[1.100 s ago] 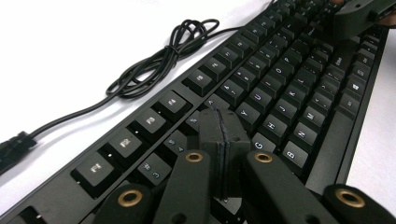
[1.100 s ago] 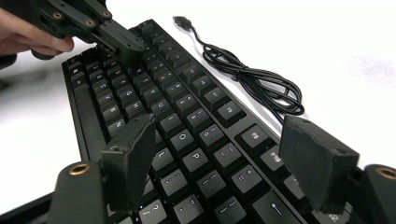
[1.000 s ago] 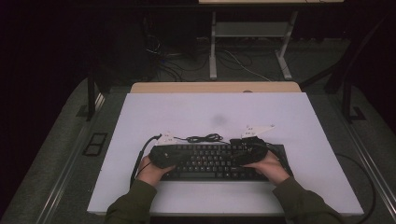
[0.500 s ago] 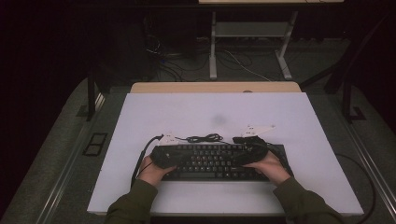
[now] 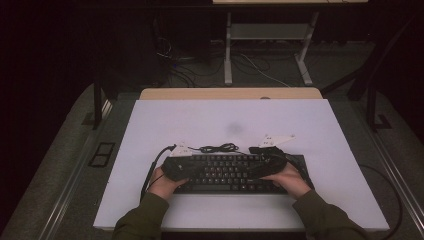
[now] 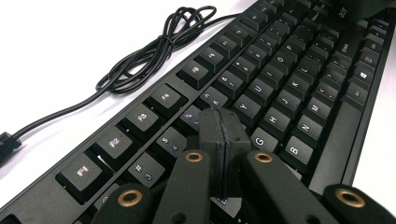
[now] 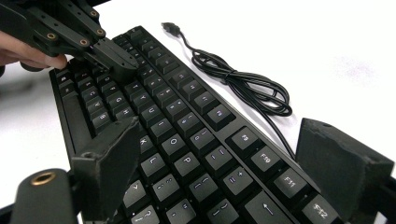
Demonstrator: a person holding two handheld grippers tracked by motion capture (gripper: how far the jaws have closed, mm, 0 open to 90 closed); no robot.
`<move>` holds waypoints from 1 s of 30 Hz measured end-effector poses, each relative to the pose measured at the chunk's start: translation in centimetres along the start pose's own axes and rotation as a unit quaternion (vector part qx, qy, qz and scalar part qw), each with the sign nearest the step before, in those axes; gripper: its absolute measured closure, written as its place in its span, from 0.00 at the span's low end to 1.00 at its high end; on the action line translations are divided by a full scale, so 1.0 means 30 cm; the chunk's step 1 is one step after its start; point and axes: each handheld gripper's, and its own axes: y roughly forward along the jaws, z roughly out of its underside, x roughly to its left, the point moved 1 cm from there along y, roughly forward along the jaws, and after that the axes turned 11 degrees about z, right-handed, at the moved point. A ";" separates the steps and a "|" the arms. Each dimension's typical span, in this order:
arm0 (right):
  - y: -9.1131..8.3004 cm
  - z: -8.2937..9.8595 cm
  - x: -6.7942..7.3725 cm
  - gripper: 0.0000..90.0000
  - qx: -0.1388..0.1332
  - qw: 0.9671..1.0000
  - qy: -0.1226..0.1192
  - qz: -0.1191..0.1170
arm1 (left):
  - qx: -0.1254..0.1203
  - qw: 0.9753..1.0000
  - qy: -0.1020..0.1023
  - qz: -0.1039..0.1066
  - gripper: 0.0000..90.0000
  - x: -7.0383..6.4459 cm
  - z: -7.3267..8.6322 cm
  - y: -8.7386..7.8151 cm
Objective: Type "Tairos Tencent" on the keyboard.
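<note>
Tongs number two over one keyboard [image 5: 235, 172]: left tongs [image 6: 219, 140] closed empty, right tongs [image 7: 233, 158] wide apart.

Keyboard [image 6: 280, 93]: matt black plastic, smooth keycaps. Cable [image 7: 243, 79]: glossy black rubbery sheath. Table [image 5: 200, 120]: smooth matt white.

I'm working in what looks like a lab or test room, dimly lit. My bench [image 5: 150, 135] is a plain white board laid over a wooden top, standing on grey carpet [image 5: 60, 165]. Behind it, loose cables [image 5: 200, 70] trail across the floor under a metal-legged desk frame [image 5: 265, 45], and a floor socket plate [image 5: 101, 154] sits left of the bench.
</note>
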 end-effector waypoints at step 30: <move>-0.008 -0.003 -0.003 0.17 -0.002 1.000 0.002 -0.008 | -0.034 0.999 -0.001 0.009 0.72 -0.021 -0.016 -0.033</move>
